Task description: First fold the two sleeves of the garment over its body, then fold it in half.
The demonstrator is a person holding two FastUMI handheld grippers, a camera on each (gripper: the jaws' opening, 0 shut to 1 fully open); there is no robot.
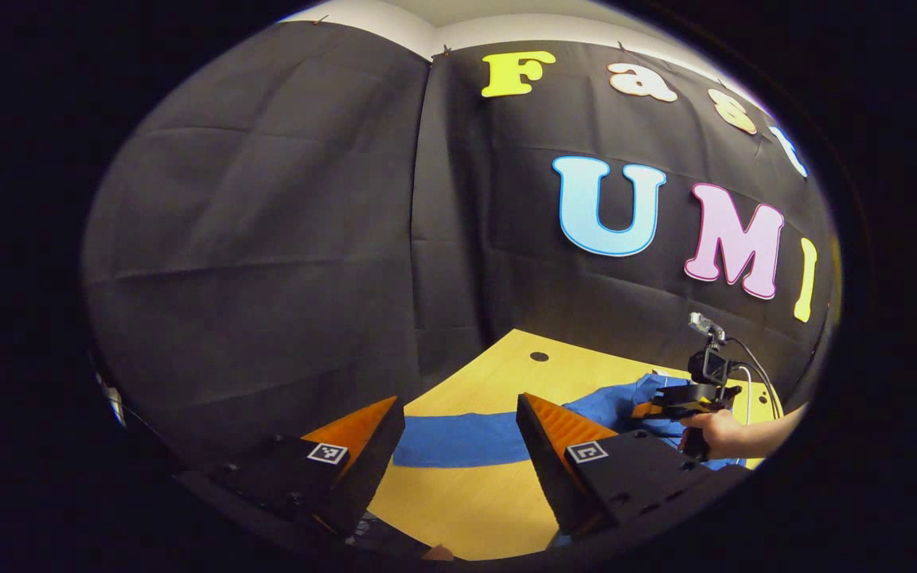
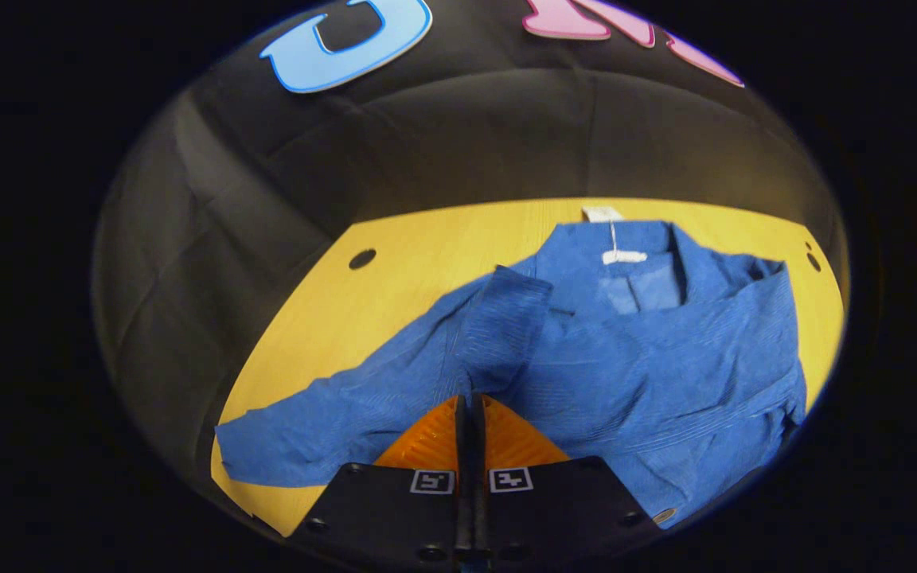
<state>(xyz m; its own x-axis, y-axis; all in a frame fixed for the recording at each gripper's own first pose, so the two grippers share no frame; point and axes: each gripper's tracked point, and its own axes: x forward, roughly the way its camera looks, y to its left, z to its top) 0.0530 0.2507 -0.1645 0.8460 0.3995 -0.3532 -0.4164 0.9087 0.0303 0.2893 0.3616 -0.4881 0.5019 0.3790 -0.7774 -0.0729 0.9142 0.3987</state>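
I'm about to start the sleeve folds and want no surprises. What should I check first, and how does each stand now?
1. Left claw open, ready to grasp: ok.
2. Right claw open: not ok, fingers closed together; whether cloth is pinched, cannot tell.
3. Blue shirt spread flat on the wooden table: not ok, body rumpled.
4. Left-hand sleeve laid out, reachable: ok.
5. Other sleeve located: cannot tell.

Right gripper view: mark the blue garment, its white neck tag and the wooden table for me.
Blue garment (image 2: pixel 634 358), right gripper view, on the middle of its body.
White neck tag (image 2: pixel 624 256), right gripper view, on the tag below the collar.
Wooden table (image 2: pixel 395 294), right gripper view, on bare top left of the garment.
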